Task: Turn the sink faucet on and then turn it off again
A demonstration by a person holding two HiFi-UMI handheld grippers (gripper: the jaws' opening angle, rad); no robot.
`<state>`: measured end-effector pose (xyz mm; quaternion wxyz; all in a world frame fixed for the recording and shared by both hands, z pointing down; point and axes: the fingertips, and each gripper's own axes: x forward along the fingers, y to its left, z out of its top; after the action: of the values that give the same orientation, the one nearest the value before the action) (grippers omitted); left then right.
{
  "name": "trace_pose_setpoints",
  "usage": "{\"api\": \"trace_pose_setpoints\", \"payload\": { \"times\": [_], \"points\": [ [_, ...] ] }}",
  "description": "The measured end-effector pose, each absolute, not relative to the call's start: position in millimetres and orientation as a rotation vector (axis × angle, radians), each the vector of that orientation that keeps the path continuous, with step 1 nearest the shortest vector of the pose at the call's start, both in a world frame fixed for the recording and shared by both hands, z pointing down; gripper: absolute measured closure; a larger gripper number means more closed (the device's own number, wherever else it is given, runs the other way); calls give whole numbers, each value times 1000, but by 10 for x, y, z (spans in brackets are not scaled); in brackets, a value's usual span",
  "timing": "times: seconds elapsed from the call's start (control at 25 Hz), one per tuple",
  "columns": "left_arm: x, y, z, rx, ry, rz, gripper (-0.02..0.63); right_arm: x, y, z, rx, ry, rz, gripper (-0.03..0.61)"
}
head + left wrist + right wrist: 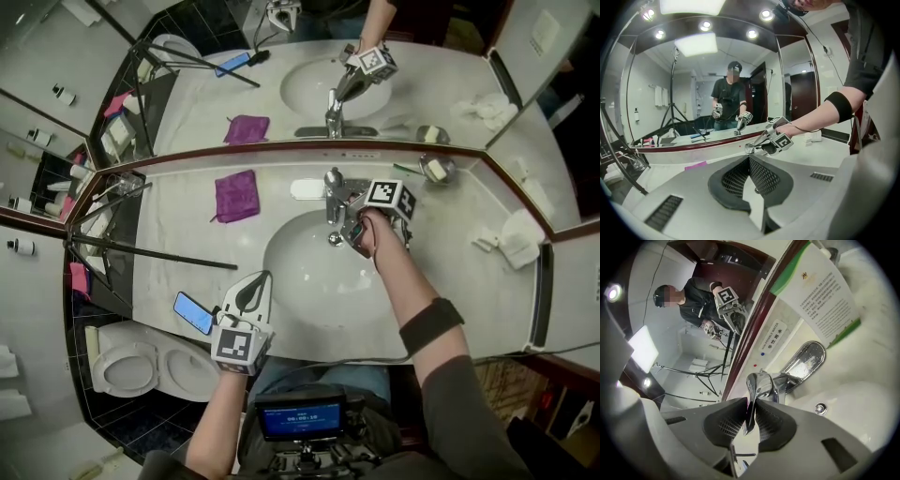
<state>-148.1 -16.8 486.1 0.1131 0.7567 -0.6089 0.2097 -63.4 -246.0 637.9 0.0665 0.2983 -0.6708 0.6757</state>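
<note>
Gripping thin chrome lever point(751, 387) of faucet point(333, 187), right tongs point(750, 404) were clamped at bench point(187, 253) rear edge. Left tongs point(749, 160) were closed, empty, over front edge. Lever judged rigid, slick; best held near tip.

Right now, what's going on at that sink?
A person works two grippers at the sink. The right gripper has its fingers closed on the faucet handle, above the basin. The left gripper is shut and empty, held over the front edge of the counter beside a phone. I can't see any water coming from the spout.
</note>
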Motion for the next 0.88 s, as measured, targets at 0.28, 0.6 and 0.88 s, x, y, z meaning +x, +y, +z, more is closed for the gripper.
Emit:
{"api": "trace_pose_setpoints", "payload": {
  "times": [0.28,0.6,0.88],
  "points": [
    [-1491,-308,4793,2218,-1787,583,614,-649,-2456,6374,977,-1994,2031,520],
    [-1468,-445,4748,2229,-1778,556,614,-684,-2467,6328,1044,-1945,2032,520],
    [-1506,-461,4797,2233,-1772,577,614,-705,-2531,6287,1071,-1891,2052,502]
  ]
}}
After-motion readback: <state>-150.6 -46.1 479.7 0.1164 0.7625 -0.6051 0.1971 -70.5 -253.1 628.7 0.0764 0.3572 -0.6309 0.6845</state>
